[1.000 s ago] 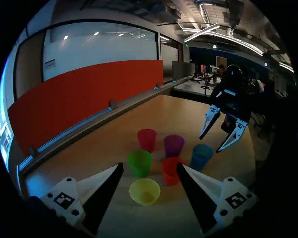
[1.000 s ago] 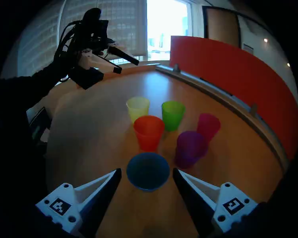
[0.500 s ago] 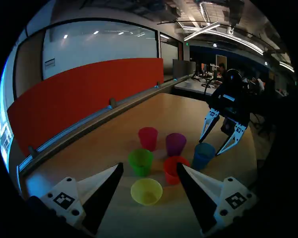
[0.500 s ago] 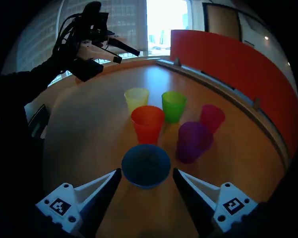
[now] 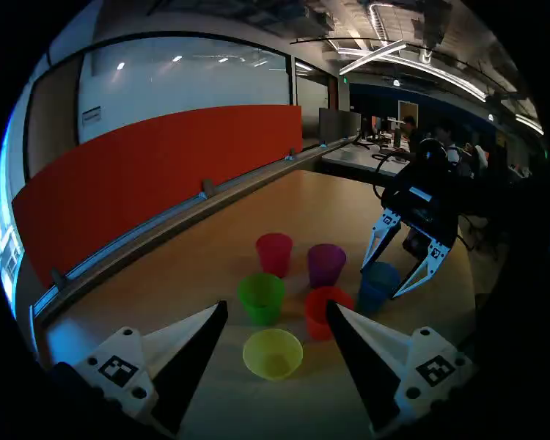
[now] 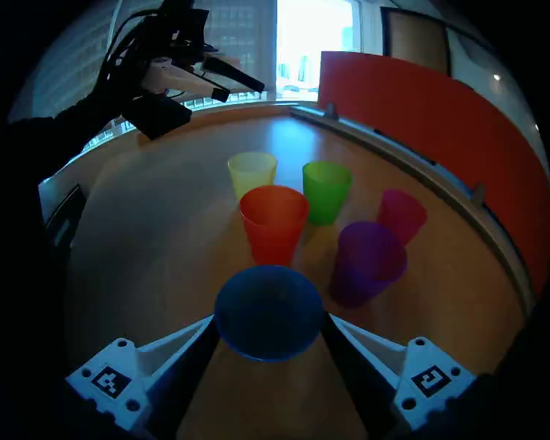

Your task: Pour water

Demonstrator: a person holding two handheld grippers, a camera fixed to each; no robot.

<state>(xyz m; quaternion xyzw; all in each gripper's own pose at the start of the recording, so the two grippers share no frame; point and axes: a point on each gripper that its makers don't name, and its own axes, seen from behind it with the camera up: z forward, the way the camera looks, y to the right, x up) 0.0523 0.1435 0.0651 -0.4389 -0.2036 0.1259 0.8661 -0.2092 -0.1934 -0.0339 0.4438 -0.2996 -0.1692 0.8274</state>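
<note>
Presently the right gripper [image 6: 269, 321] stands wide, its fingers flanking the blue cup [image 6: 268, 308] on the table [image 6: 165, 242], with no visible clamp on it. The left gripper [image 5: 275, 306] hangs wide and empty near the yellow cup [image 5: 273, 353]. Risk: an off-centre close could tip the blue cup into the orange cup [image 6: 273, 220] just beyond, spilling any water.

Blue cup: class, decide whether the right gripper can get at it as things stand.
Likely yes: the blue cup sits between the open fingers of the right gripper, nothing in the way; the orange cup stands behind it.
</note>
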